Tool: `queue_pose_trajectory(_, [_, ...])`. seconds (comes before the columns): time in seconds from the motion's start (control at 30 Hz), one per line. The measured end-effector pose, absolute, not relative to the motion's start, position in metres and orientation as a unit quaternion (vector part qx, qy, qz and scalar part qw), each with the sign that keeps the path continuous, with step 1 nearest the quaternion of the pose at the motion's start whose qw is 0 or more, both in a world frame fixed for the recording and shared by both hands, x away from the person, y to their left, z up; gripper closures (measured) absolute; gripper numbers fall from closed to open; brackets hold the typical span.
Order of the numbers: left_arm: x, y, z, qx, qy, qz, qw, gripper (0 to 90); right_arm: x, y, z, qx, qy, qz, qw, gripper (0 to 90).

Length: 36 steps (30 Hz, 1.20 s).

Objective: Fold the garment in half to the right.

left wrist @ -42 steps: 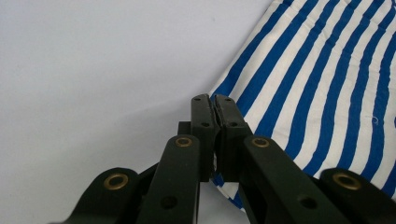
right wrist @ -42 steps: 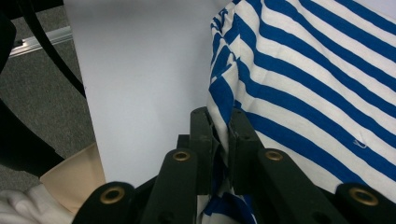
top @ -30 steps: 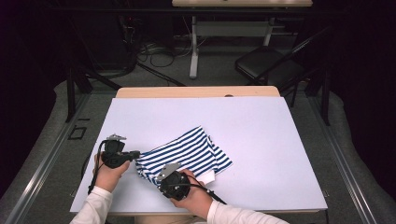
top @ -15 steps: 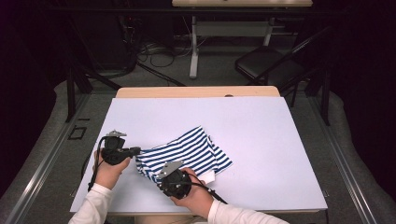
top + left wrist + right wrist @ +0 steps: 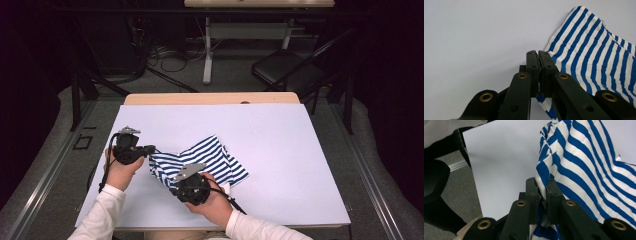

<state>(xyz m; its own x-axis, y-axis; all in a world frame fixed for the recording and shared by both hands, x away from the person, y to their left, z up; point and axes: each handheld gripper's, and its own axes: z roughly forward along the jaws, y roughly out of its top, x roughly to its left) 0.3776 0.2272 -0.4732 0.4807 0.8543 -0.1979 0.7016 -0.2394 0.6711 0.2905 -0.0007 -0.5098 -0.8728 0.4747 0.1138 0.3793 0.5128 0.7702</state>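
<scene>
2 claws pinch the striped cloth [image 5: 200, 160] on the white table [image 5: 300, 165]: the left claw [image 5: 150, 149] grips its left edge, the right claw [image 5: 175, 186] its near edge. It looks like lifting; next, raise both together.

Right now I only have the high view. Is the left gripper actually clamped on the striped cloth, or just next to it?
Observer: Clamped. In the left gripper view the left gripper has its jaws shut, with a strip of the striped cloth pinched between them and hanging out below.
Operator: And the right one? Its body hides the tips for me.
Observer: The right gripper is shut on a bunched fold of the cloth, which stands up between its jaws.
Operator: Anything under the cloth near the left grip?
Observer: Bare table cover beside the jaws, nothing else lying there.
</scene>
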Motion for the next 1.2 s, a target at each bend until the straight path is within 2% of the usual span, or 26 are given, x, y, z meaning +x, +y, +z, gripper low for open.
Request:
queue_pose_trajectory(0.23, [0.388,0.218,-0.465,0.783,0.493,0.107,0.365,87.8,0.300,-0.014,-0.501,0.266,0.854,0.445,0.048,83.2])
queue_pose_trajectory(1.2, [0.427,0.164,-0.447,0.792,0.476,0.100,0.369,87.8,0.318,-0.056,-0.485,0.306,0.831,0.459,0.070,83.1])
